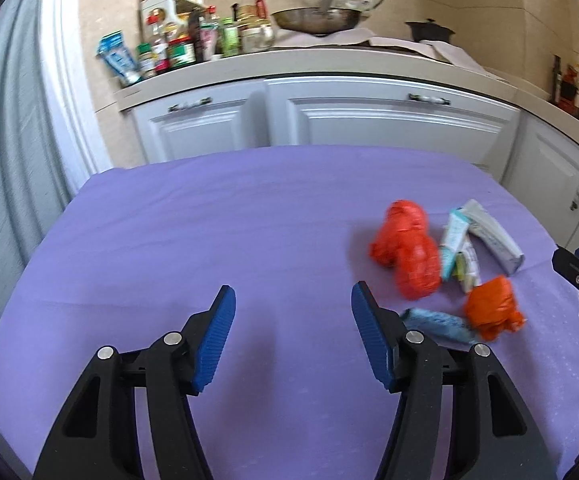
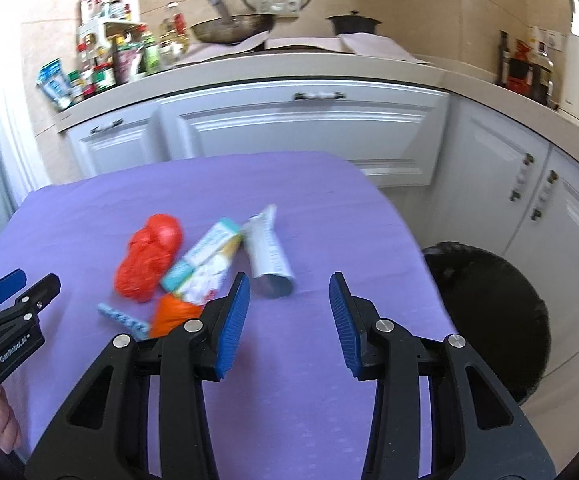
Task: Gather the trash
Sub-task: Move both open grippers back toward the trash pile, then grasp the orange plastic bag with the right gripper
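1. The left gripper [image 1: 292, 334] hangs over bare purple tabletop [image 1: 169, 240], jaws spread wide and holding nothing.
2. The trash lies ahead and to its right: a red bag [image 1: 407, 248], cartons [image 1: 459, 246], a tube [image 1: 493, 236], an orange bag [image 1: 493, 306] and a blue wrapper [image 1: 437, 324] just beside its right finger.
3. In the right wrist view, the same heap sits ahead and left: red bag [image 2: 149, 252], cartons [image 2: 205, 264], orange bag [image 2: 173, 312], wrapper [image 2: 123, 320].
4. The tube [image 2: 267, 252] is the piece nearest the right gripper [image 2: 289, 320], just ahead of its left finger, long axis running away from the camera, open end toward it.
5. The right gripper is likewise spread and empty, so it seems better placed for the tube.
6. A black bin [image 2: 489, 320] stands on the floor, right of the tabletop, nearer the right gripper.
7. The cartons touch the tube's side and may shift with it.
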